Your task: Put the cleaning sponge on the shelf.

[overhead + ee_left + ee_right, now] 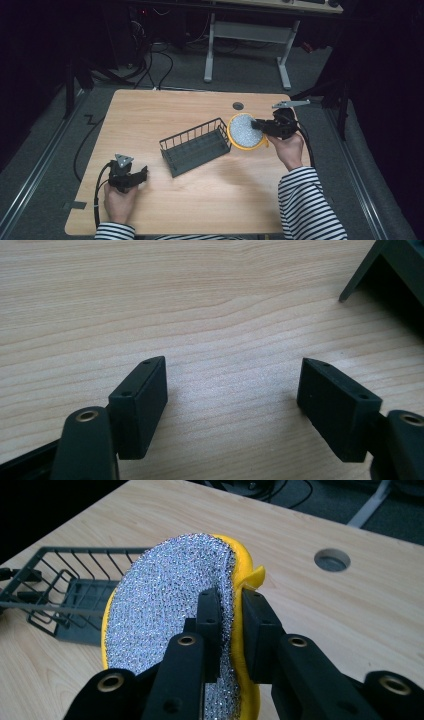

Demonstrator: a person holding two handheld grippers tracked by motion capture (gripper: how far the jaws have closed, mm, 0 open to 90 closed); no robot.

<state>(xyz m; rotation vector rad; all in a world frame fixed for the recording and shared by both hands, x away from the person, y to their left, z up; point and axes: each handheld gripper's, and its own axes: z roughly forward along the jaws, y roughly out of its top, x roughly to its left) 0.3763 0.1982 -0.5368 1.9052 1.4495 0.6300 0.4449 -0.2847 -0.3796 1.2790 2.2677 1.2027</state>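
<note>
The right claw [260,125] pinches a round scrubbing pad [245,131], yellow sponge on one face and silvery mesh on the other. In the right gripper view the two black jaws close on the pad's rim, one on the mesh face and one on the yellow back, so the pad [170,610] stands on edge rather than lying flat. Gripping it by the rim this way keeps the broad faces free and lets the pad be lowered edge-first into a narrow space.

In the high view the pad sits toward the right edge of the counter [200,200], close to the right end of a dark wire basket [196,146], and it looks lifted off the wood rather than resting on it, though the angle does not settle that. The basket lies near the middle of the counter, turned at a slant, its open top facing up. A round cable hole [238,106] sits near the far edge, behind the pad.

The left claw [137,176] rests near the near left corner, well apart from the basket. In the left gripper view its jaws are spread wide with bare wood between them, and a corner of the basket [385,270] shows at the upper right. It seems parked out of the way, though aimed at the basket, perhaps ready to steady it.

My judgement is that the pad is being carried toward the basket.
</note>
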